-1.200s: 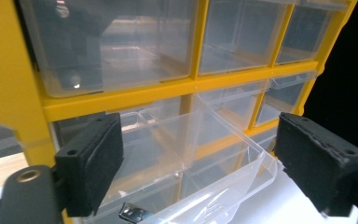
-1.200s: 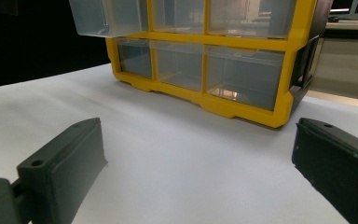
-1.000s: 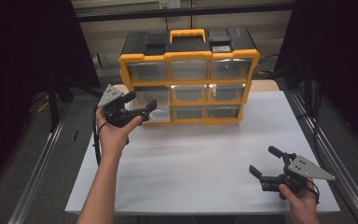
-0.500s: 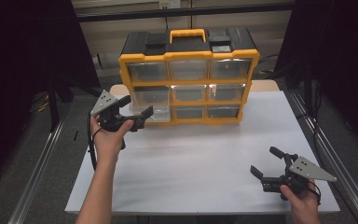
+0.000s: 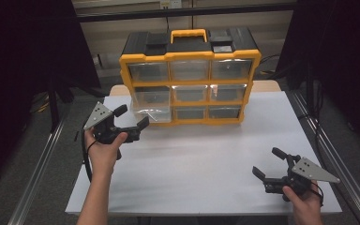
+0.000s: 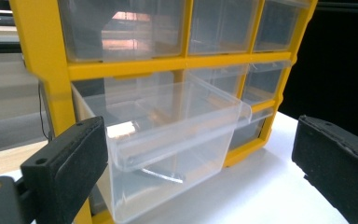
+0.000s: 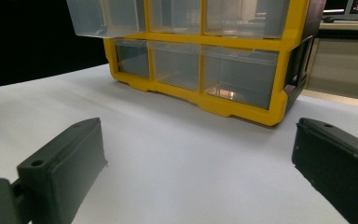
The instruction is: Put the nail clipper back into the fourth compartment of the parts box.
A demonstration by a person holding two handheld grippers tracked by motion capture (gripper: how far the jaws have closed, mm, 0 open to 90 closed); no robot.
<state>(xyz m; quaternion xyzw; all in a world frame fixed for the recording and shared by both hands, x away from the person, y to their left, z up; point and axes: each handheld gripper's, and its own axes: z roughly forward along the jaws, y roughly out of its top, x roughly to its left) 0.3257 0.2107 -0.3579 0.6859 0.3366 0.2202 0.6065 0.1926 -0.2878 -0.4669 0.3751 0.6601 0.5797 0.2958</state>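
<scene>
Holding my left gripper (image 5: 132,122) wide open and empty, I faced the pulled-out clear drawer (image 6: 168,140); my right gripper (image 5: 269,164) gaped empty too.

From my screen the organizer (image 5: 190,77) looks like hard plastic: a yellow frame with a smooth, slightly glossy face and a black matt top on the far side. Its drawers are clear plastic, shiny enough to catch glare. The pulled-out drawer (image 6: 168,140) on the left is the same clear, glossy plastic, with smooth walls I can see through. The table (image 5: 201,178) has a white matt surface, smooth and paper-like. On my left gripper (image 5: 132,123) and my right gripper (image 5: 271,163) the black pads (image 6: 67,161) look matt and faintly grainy, like rubber, and the grey plates on top look like dull metal.
</scene>
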